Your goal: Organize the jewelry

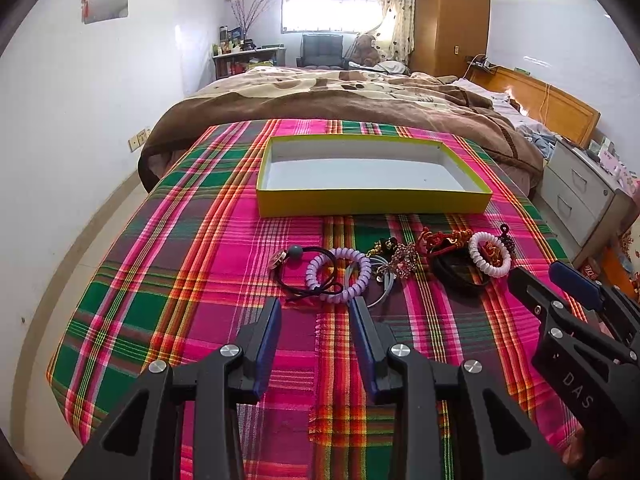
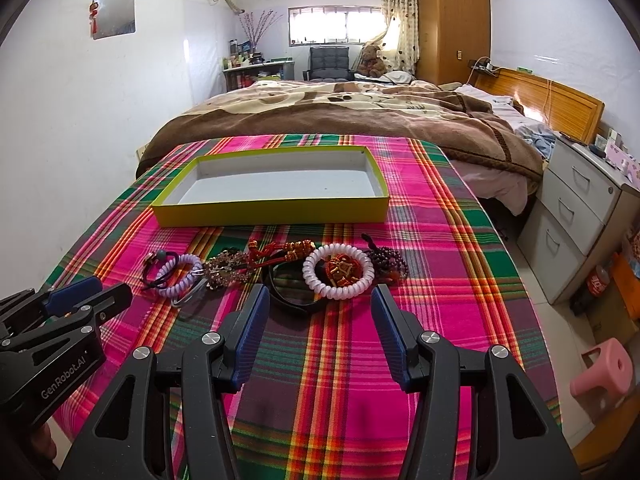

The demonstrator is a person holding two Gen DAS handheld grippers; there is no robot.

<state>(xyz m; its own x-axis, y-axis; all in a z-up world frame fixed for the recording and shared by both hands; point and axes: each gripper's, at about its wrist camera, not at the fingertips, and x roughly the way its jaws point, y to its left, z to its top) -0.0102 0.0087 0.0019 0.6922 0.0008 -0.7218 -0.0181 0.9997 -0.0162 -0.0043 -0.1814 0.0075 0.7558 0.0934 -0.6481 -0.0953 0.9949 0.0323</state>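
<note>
A row of jewelry lies on the plaid cloth in front of a shallow yellow box (image 1: 372, 202) (image 2: 272, 214) with a white inside and nothing in it. From the left: a black hair tie with a bead (image 1: 298, 252), a lilac coil band (image 1: 338, 274) (image 2: 178, 270), a rhinestone clip (image 1: 400, 262) (image 2: 228, 268), red knotted cords (image 1: 440, 238) (image 2: 280, 250), a black band (image 1: 460, 276) (image 2: 292, 300), a white coil band (image 1: 490, 254) (image 2: 338, 272) and dark beads (image 2: 386, 260). My left gripper (image 1: 316, 308) stands open just short of the lilac band. My right gripper (image 2: 320, 296) stands open just short of the white band.
The plaid cloth (image 1: 200, 264) (image 2: 440, 280) covers a table against a bed with a brown blanket (image 1: 340, 100). A white wall runs along the left. Grey drawers (image 2: 576, 216) and a pink stool (image 2: 604, 376) stand at the right on the floor.
</note>
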